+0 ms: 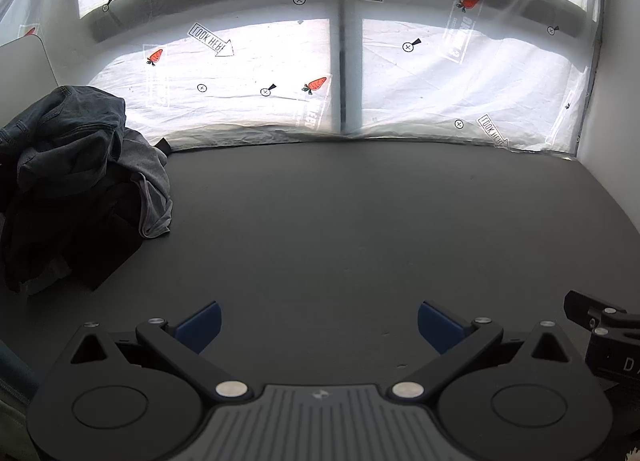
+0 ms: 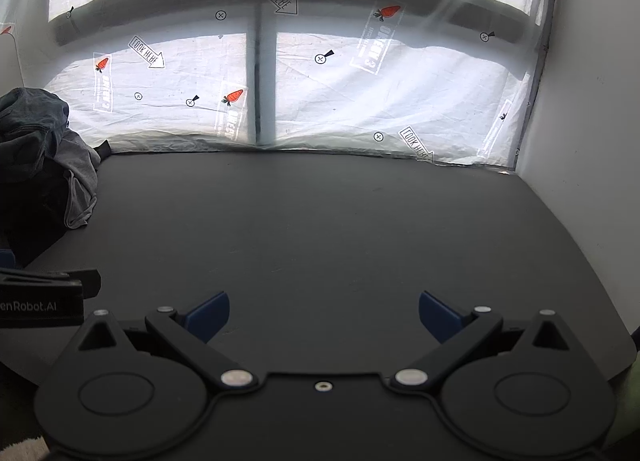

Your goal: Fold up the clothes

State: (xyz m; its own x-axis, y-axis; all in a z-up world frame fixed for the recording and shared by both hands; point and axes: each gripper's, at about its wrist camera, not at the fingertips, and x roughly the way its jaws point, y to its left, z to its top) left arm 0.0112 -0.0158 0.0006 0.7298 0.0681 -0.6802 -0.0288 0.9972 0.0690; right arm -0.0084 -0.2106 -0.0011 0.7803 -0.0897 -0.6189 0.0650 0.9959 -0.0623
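Left wrist view: the left gripper (image 1: 318,325) is hovering low over the dark grey matte table (image 1: 340,229), its blue-padded fingers (image 1: 200,325) standing wide apart and holding nothing. The crumpled heap of dark denim and grey clothes (image 1: 80,181) is lying at the left of the frame, on the table's left edge.

Right wrist view: the right gripper (image 2: 324,317) is showing its fingers (image 2: 438,315) spread apart and empty. The clothes (image 2: 44,157) are sitting at the left edge, well apart from it.
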